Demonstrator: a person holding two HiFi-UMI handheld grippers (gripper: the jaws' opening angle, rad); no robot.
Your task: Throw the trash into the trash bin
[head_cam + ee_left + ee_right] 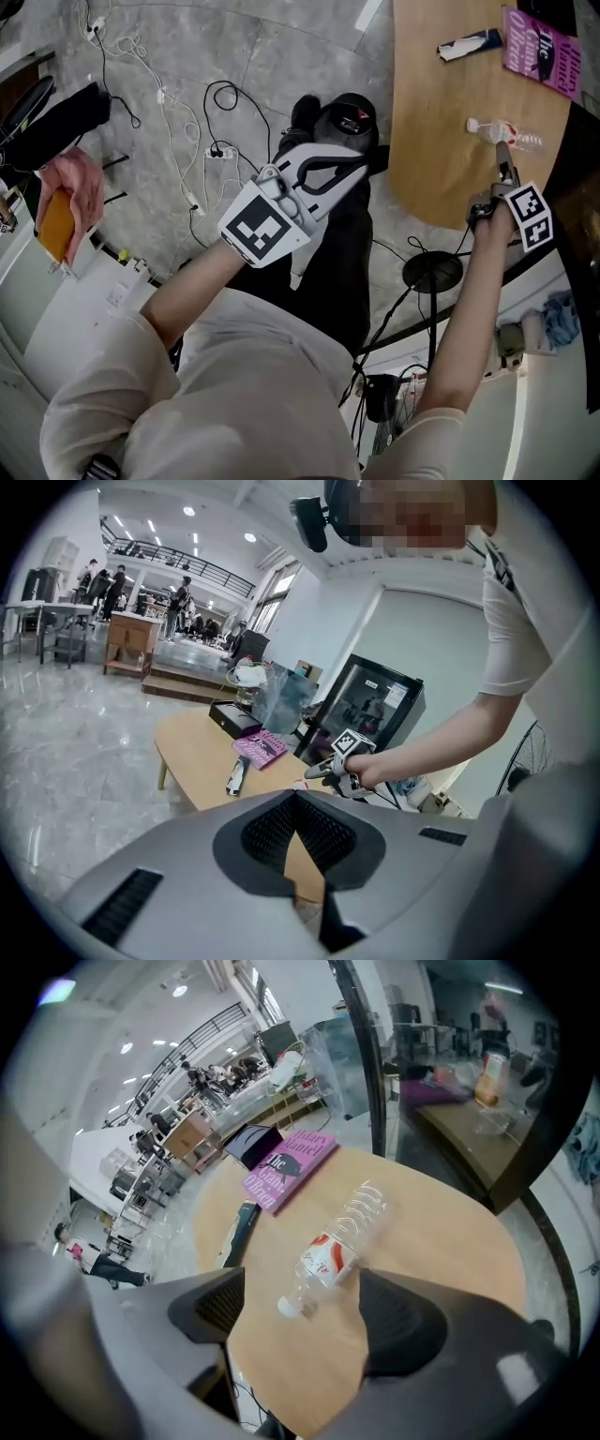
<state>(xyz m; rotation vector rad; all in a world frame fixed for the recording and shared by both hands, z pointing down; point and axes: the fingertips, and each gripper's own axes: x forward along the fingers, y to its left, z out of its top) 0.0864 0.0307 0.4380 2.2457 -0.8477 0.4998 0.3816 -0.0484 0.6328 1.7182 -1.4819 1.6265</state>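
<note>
Left claw, nearest the camera, is closed and empty, well apart from the counter. Right claw gapes wide, holding nothing. The plastic bottle lies on the counter just ahead, cap toward the claw, body running away.

Bare table all round bottle; book at one o'clock, tube at eleven, both well apart.

Pink book, beyond the right gripper and up-left of its jaws: cover read "Hilary Mantel", title "The Giant O'Brien". Bottle label, just ahead of the jaws: print too small to read
</note>
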